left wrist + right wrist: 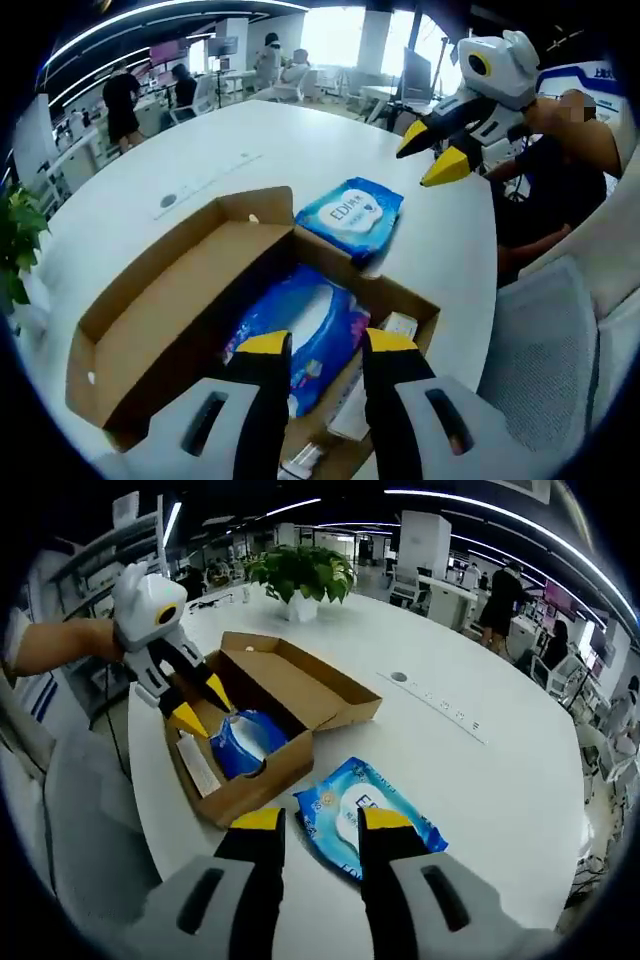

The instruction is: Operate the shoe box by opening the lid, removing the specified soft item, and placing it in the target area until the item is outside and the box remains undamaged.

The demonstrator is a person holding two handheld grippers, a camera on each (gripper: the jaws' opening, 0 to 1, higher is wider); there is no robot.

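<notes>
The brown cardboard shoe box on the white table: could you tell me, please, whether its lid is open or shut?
Open. The brown cardboard shoe box has its lid folded back flat, exposing a blue soft pack inside.

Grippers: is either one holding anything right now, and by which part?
Nothing is held. The left gripper hangs open over the blue pack in the shoe box; the right gripper is open above the wipes pack.

Open-plan office. Big white rounded meeting table w/ flush power/cable ports, potted plant on it. Rows of desks w/ monitors behind, ppl standing at workstations, strip ceiling lights, mesh office chair alongside.
</notes>
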